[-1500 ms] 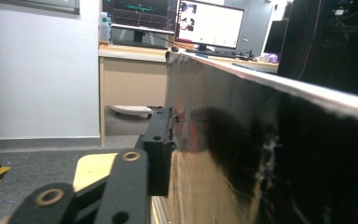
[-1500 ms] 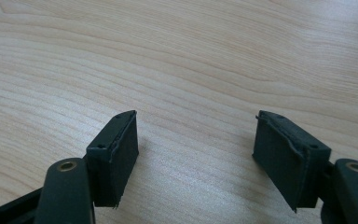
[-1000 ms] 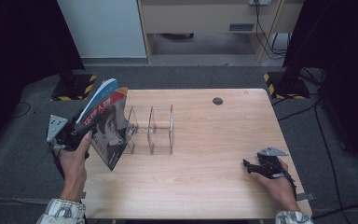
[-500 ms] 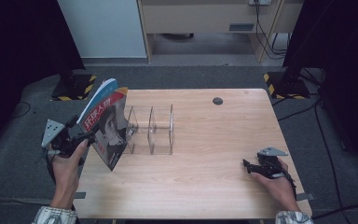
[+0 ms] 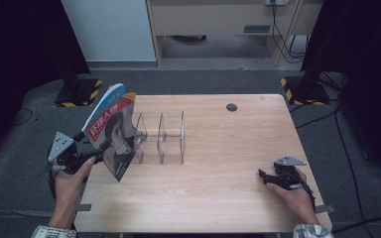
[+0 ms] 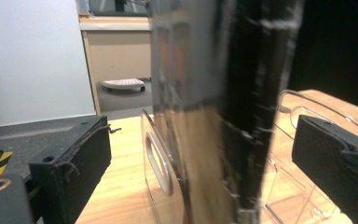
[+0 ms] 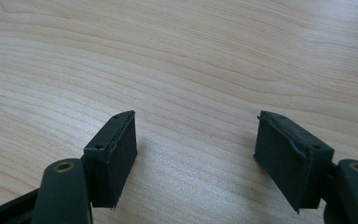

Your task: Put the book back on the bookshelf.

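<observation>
Table: pale wooden rectangular top, seen from the high view, carrying everything below.
Rack: clear acrylic file rack with upright dividers, near the table's left edge, towards its far side.
Magazine: glossy, red-and-dark cover with a portrait, standing on its lower edge at the table's left edge, leaning against the rack's leftmost divider; long axis steeply tilted, top towards the far left.
Left gripper: black, two-jawed, at the table's left edge. Its jaws have just been opening and stand wide; in the left gripper view the magazine's edge rises between the pads without either pressing it.
Right gripper: jaws moderately apart over bare wood near the table's right front corner, holding nothing.
Key relation: the magazine lies directly ahead of the left gripper, well apart from the right; the left hand is nearer.
</observation>
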The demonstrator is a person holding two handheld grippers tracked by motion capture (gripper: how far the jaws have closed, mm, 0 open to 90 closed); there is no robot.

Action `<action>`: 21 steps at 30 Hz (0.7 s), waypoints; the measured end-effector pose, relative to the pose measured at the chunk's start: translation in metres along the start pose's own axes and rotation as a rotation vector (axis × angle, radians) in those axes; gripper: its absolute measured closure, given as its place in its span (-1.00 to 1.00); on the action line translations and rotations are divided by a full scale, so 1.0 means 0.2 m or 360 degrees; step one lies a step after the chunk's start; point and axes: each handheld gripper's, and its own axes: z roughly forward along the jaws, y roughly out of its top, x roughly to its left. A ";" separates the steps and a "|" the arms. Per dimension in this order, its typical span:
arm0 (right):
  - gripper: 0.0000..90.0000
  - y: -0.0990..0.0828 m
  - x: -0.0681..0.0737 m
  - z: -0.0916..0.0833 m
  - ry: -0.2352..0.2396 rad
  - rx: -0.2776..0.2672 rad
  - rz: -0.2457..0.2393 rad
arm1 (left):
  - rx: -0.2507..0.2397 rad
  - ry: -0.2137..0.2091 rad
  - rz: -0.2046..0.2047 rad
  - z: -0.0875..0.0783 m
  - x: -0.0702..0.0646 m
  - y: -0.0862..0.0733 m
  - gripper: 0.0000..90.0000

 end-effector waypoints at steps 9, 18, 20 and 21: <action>-0.35 0.00 0.00 0.00 -0.0001 0.0000 -0.0001 | 0.0098 -0.0029 0.0054 -0.01 -0.04 -0.05 -0.95; -0.35 0.00 0.00 0.00 -0.0001 0.0000 -0.0001 | 0.0154 -0.0040 0.0041 -0.02 -0.04 -0.12 -0.94; -0.35 0.00 0.00 0.00 -0.0001 0.0001 -0.0001 | 0.0161 -0.0052 0.0037 -0.03 -0.04 -0.14 -0.94; -0.35 0.00 0.00 0.00 -0.0001 0.0001 -0.0001 | 0.0163 -0.0063 0.0028 -0.04 -0.04 -0.16 -0.94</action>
